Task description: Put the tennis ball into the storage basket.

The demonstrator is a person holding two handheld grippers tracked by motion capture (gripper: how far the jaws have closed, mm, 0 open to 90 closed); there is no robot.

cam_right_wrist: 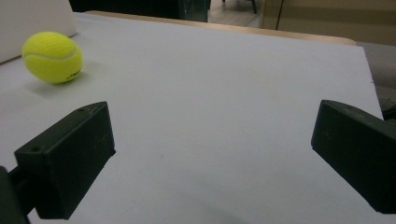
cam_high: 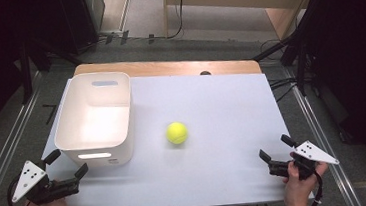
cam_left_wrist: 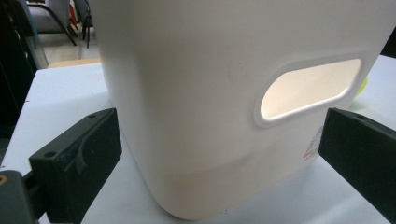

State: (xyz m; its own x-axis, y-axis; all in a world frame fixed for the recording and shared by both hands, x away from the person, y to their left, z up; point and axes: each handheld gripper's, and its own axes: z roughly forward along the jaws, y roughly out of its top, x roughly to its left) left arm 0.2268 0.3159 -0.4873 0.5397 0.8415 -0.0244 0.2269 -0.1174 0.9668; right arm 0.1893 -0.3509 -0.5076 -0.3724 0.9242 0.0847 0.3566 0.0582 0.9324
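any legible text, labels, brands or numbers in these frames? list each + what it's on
Nothing can be read.
White bin: a small printed label low on its near wall, by the handle slot, with a red mark; too blurred to read.
Tennis ball: a dark printed mark low on its side; too small to read.
Left gripper and right gripper: dots on their grey plates, no lettering.

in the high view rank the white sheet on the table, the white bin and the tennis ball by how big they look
1. White sheet, clearly the largest.
2. White bin.
3. Tennis ball, by far the smallest.
All lie at similar depth, so the order is safe.
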